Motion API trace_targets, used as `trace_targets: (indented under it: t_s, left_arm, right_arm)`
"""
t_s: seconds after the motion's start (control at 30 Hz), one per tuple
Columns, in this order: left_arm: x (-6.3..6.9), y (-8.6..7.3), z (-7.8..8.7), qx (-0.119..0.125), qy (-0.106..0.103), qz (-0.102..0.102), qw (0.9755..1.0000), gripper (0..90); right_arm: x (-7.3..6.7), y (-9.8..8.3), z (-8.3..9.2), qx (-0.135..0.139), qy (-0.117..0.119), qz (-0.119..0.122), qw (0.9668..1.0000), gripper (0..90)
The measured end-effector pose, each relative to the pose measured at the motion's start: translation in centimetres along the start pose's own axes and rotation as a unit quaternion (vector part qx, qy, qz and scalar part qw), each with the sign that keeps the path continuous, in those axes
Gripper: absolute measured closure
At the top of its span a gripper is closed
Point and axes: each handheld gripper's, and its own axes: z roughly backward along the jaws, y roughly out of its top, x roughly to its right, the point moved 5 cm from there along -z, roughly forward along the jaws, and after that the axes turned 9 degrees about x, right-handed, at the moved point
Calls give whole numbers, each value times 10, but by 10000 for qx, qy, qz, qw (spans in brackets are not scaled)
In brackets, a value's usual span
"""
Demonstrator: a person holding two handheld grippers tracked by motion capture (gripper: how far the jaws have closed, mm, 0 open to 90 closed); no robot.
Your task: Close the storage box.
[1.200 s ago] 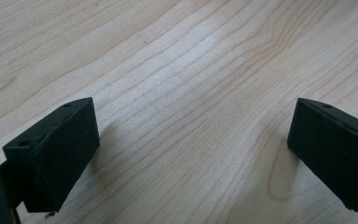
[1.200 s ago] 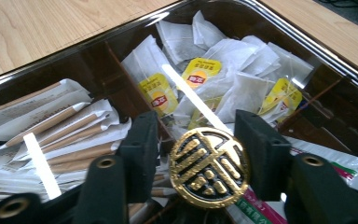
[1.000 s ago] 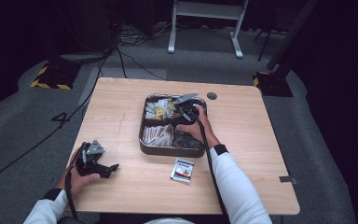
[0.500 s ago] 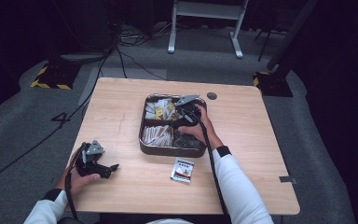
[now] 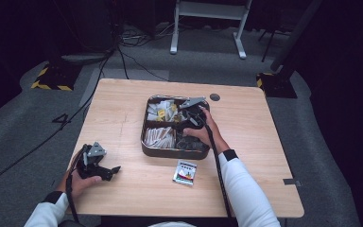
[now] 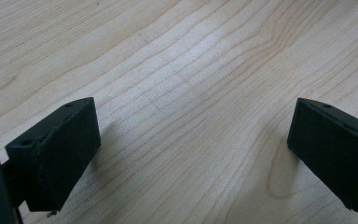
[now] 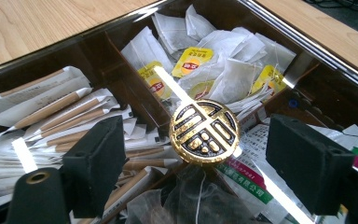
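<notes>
High view: the right gripper [image 5: 187, 115] hangs over the divided tray [image 5: 146, 142], jaws just opened with nothing gripped, while one packet [image 5: 185, 171] lies on the table near the tray, likely unsorted. Left gripper view: the left gripper [image 6: 191, 144] rests open over bare table [image 6: 182, 56]. Right gripper view: the gold medallion [image 7: 204, 131] tops the dividers between the jaws; tea bags [image 7: 223, 70] far, paper-wrapped sticks [image 7: 51, 112] left, sachets [image 7: 256, 172] near right.

Packet [image 5: 185, 172] just before tray [image 5: 144, 142]
</notes>
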Motion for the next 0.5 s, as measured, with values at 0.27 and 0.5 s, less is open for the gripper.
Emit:
trace_targets:
  t_s: [0.27, 0.5]
  left_arm:
    - [0, 0, 0, -1, 0, 0, 10000, 27]
    - [0, 0, 0, 0, 0, 1, 10000, 27]
  right_arm:
    - [-1, 2, 15, -36, -69, 232, 9997, 201]
    - [-1, 0, 31, -29, -173, 335, 9993, 200]
